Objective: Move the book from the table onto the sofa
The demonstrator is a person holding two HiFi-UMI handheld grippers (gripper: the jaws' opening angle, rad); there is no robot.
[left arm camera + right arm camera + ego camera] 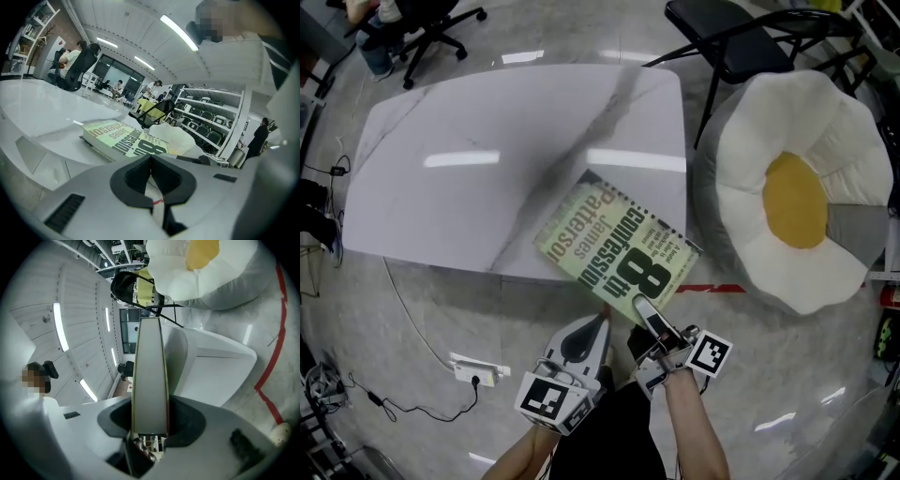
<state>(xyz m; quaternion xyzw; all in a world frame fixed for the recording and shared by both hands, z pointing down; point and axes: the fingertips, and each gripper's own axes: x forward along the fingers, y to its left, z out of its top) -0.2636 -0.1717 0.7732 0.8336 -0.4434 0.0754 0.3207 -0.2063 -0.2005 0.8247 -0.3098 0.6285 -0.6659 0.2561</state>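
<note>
The book (614, 248), pale green with big dark lettering, lies at the white marble table's (487, 141) near right corner and juts over the edge. My right gripper (645, 314) is shut on its near edge; in the right gripper view the book (150, 376) stands edge-on between the two pads, with the right gripper (150, 414) closed against both covers. My left gripper (598, 321) hangs just left of it below the table edge, shut and empty. The left gripper (151, 159) looks past its closed tips at the book (124, 138). The fried-egg-shaped sofa (797, 187) sits on the floor to the right.
A black folding chair (731, 37) stands behind the sofa. An office chair (422, 28) with a seated person is at the far left. A power strip (478, 372) and cable lie on the floor on the left. Red tape (722, 288) marks the floor.
</note>
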